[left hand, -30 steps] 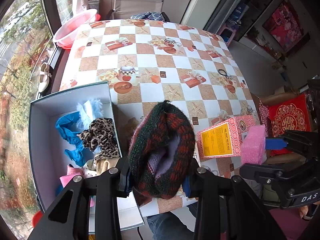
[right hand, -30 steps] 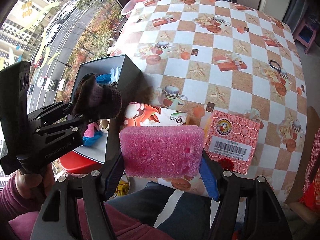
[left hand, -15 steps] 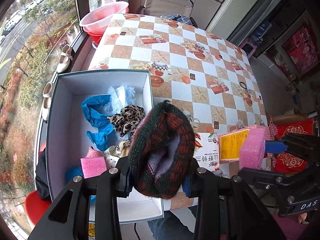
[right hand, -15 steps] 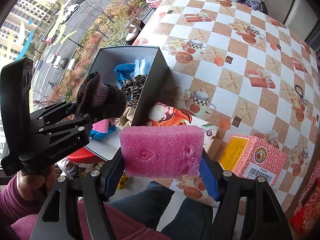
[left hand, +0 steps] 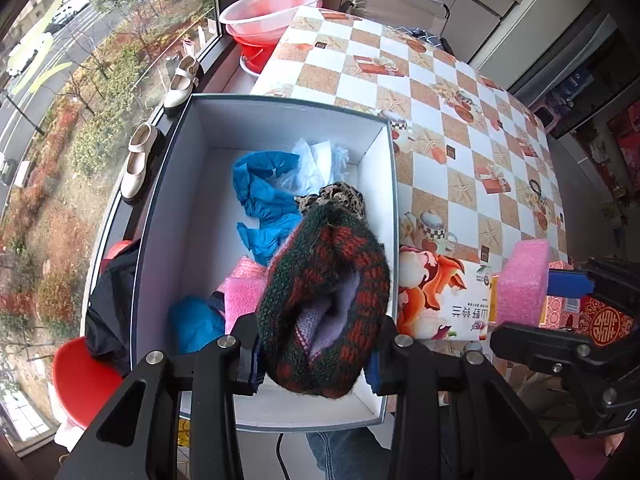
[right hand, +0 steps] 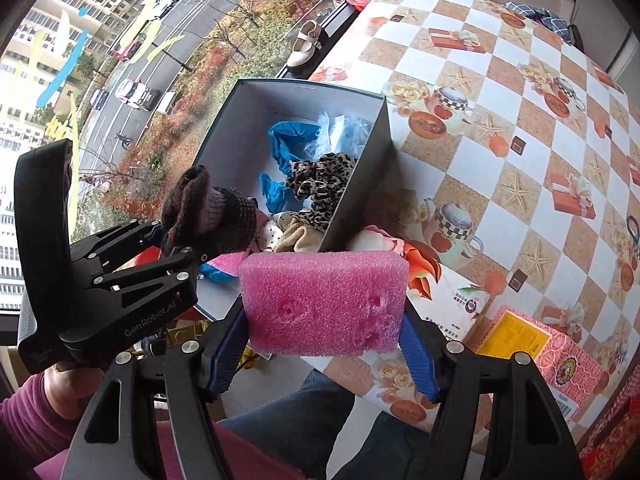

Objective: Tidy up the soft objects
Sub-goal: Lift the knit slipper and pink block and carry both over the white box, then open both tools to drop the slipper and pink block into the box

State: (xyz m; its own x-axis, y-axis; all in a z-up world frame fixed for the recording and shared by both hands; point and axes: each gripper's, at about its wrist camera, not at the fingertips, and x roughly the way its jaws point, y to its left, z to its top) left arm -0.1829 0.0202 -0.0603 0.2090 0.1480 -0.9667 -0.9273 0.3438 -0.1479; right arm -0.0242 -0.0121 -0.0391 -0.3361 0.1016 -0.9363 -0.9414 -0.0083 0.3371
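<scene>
My left gripper point(left hand: 316, 356) is shut on a dark green and red knitted hat point(left hand: 324, 300) and holds it over the near part of the open grey box point(left hand: 376, 152). The hat also shows in the right wrist view point(right hand: 208, 216). The box holds blue gloves point(left hand: 264, 200), a leopard-print scrunchie point(left hand: 332, 198), a pink sponge point(left hand: 240, 292) and other soft items. My right gripper point(right hand: 324, 344) is shut on a pink foam sponge point(right hand: 324, 304), held just right of the box above the table's near edge; the sponge also shows in the left wrist view point(left hand: 522, 280).
A flower-print carton point(left hand: 440, 300) lies against the box's right wall, with a pink patterned box point(right hand: 544, 352) beside it. The checkered table point(left hand: 440, 120) stretches away. A pink basin point(left hand: 272, 12) and shoes point(left hand: 138, 164) are on the window side. My legs are below the table edge.
My left gripper has moved left with the hat, from over the table beside the box to over the box's interior. My right gripper has followed left with the sponge.
</scene>
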